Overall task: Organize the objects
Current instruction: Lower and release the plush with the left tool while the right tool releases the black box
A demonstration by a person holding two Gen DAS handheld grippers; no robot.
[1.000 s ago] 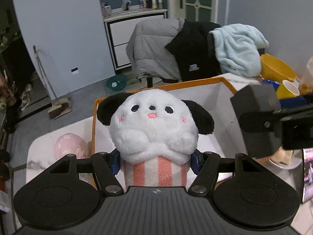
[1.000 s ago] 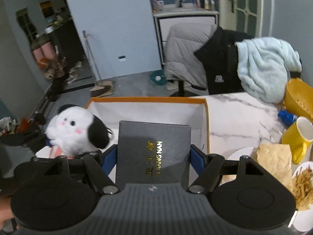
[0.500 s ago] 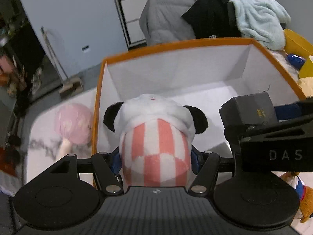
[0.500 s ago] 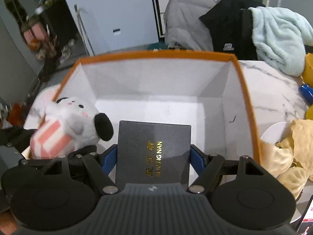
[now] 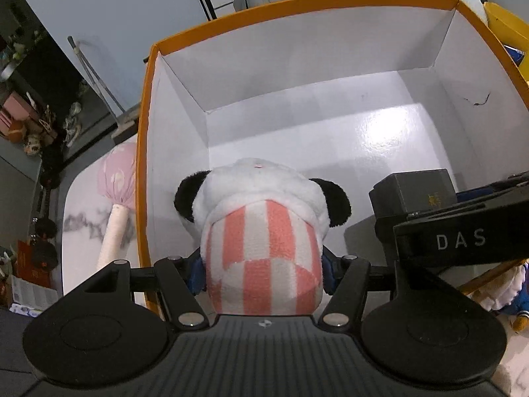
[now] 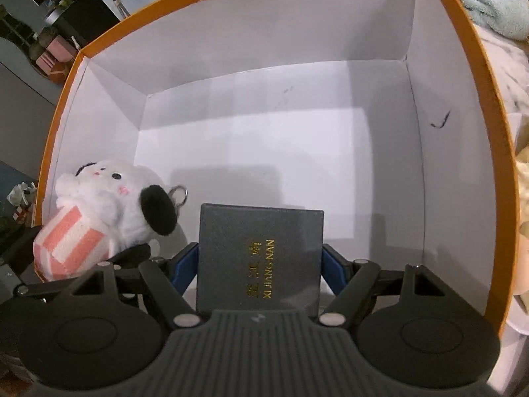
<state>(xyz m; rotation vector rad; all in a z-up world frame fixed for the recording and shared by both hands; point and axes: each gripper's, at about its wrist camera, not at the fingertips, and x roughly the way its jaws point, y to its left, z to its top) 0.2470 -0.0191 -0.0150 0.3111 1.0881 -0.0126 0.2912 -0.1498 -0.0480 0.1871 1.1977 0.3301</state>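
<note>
Inside the orange-rimmed white box (image 5: pixel 330 122) on the marble bench (image 5: pixel 82 231), two grippers hang side by side, both pointing steeply down. At left, the left gripper (image 5: pixel 263 273) clamps the pink-and-white striped base of a plush dog (image 5: pixel 264 205), its jaws having just been closing on the soft toy, whose head tips toward the box floor near the left wall. At right, the right gripper (image 6: pixel 260 264) is closed on a dark gift case (image 6: pixel 259 258) with gold lettering, its blue pads pressing both sides. A pink mushroom toy (image 5: pixel 117 178) lies on the bench just outside the box's left wall.
</note>
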